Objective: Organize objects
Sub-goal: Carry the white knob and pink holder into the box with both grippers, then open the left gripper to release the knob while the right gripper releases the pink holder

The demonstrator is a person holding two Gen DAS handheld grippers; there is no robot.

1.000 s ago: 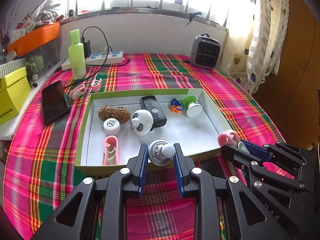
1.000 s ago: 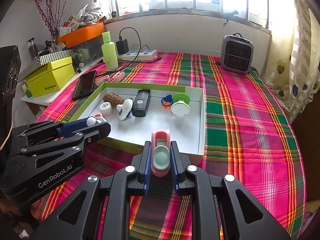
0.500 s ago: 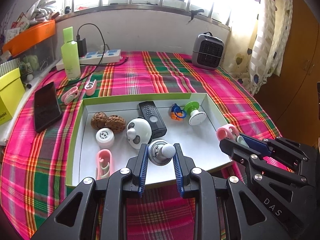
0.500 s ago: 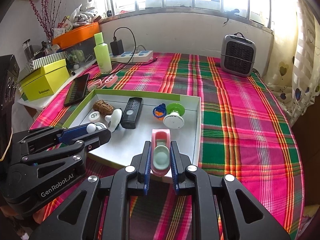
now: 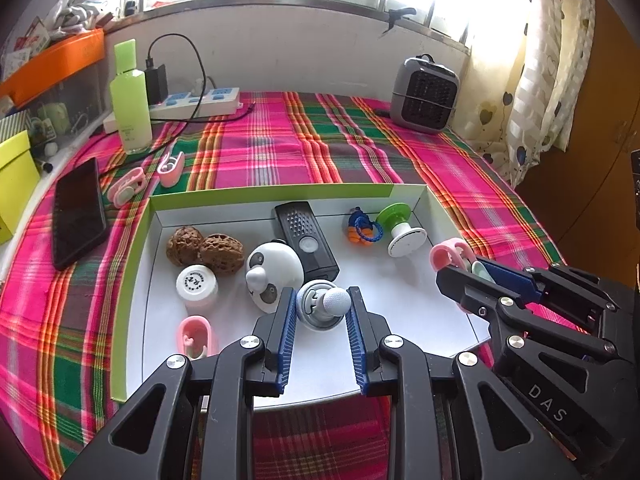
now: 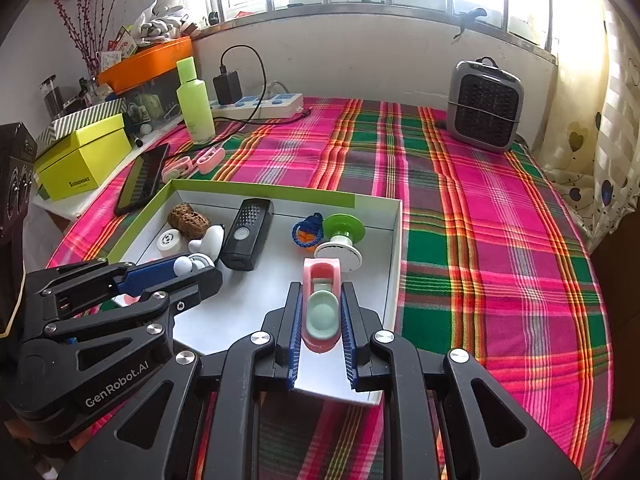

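My left gripper (image 5: pixel 322 306) is shut on a round grey-and-white knob toy (image 5: pixel 323 307), held over the near part of the white tray (image 5: pixel 404 316). My right gripper (image 6: pixel 320 312) is shut on a pink clip with a mint pad (image 6: pixel 321 306), above the tray's (image 6: pixel 394 240) near right corner. Inside the tray lie a panda ball (image 5: pixel 274 270), a black remote (image 5: pixel 306 236), two walnuts (image 5: pixel 204 248), a white cap (image 5: pixel 196 282), a pink clip (image 5: pixel 195 336), a blue-orange charm (image 5: pixel 362 229) and a green-and-white spool (image 5: pixel 400 226). Each gripper shows in the other's view, the right gripper (image 5: pixel 476 270) and the left gripper (image 6: pixel 188 266).
On the plaid cloth left of the tray lie a black phone (image 5: pixel 78 212) and two pink clips (image 5: pixel 148 178). A green bottle (image 5: pixel 130 100), a power strip (image 5: pixel 196 104) and a small heater (image 5: pixel 426 96) stand at the back. A yellow box (image 6: pixel 84 156) sits at the left edge.
Both grippers have moved forward over the tray with their objects still held. The tray and its contents now sit closer and lower in both views.
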